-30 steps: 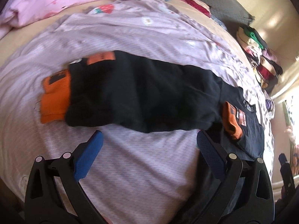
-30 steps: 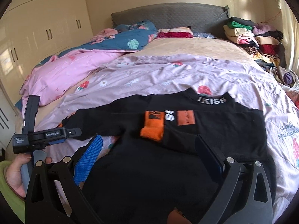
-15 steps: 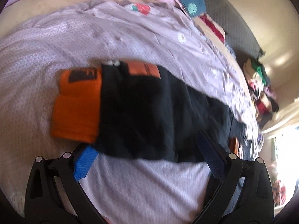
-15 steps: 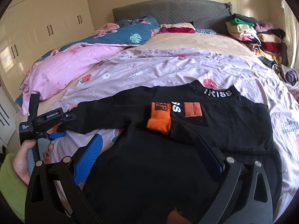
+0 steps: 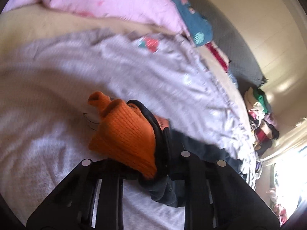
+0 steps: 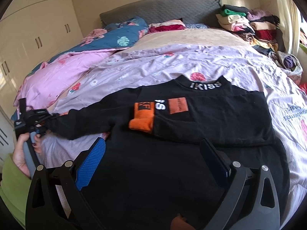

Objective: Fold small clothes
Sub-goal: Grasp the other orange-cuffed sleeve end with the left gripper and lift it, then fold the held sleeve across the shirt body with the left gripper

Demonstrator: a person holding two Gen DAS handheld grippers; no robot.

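Black top spread on the bed, collar reading "IKISS"

Left claw closing on its orange cuff, lower centre; right claw gapes empty over the hem, lower frame; orange patch mid-frame, its print unreadable.

Left wrist view looks down, close on the orange cuff; right wrist view faces the headboard, farther back; both share the bed.

Ahead of the gripper, a grey quilted headboard stands against a cream wall. Cream wardrobe doors rise to its left. Bright window light falls from its right.
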